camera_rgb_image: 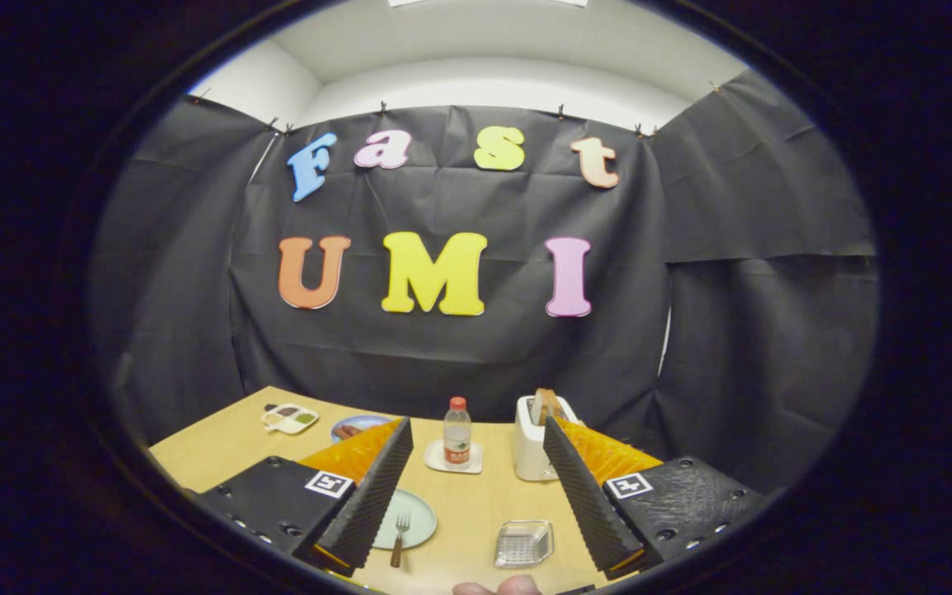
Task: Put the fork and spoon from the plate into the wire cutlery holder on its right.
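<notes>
Hovering above the wooden table (476, 504), the gripper (476, 496) gapes wide, gripping nothing. Between its fingers, the fork (399, 539) lies on the pale green plate (415, 514); right of the plate, the wire cutlery holder (523, 543).

The fork (398, 540) lies on the plate (418, 514), holder (523, 543) to its right.

Gripper view rides on the gripper (476, 496), high above the near edge of the table (476, 504), facing forward toward the far edge and the booth wall (459, 364). Fingers spread wide apart, framing the table's middle. Table stays fairly distant.
</notes>
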A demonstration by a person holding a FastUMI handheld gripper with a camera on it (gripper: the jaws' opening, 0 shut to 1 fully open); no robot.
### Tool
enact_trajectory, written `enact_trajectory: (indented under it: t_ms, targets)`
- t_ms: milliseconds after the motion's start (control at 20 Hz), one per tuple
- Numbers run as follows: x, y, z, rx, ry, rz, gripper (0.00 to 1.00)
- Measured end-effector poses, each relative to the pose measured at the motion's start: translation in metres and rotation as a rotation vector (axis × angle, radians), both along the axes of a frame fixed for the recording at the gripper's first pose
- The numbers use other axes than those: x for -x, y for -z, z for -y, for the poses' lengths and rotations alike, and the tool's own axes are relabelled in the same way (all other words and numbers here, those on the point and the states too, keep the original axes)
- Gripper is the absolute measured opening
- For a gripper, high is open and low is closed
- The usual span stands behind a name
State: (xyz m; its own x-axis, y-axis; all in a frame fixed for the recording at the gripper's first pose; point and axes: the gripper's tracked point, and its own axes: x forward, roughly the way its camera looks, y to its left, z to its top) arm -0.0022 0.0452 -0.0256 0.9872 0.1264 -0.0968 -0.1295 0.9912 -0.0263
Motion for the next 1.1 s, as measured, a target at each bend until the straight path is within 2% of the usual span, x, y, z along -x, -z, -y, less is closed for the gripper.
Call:
enact_trajectory:
  t_ms: [300,550,800,1100]
  targets:
    - [-0.007,0.054,-0.036,0.031,-0.065,-0.156,0.95]
    - [-0.006,0.135,-0.063,0.106,-0.128,-0.426,0.96]
    - [0.003,0.209,-0.080,0.155,-0.154,-0.673,0.96]
    - [0.010,0.291,-0.089,0.139,-0.124,-1.039,0.96]
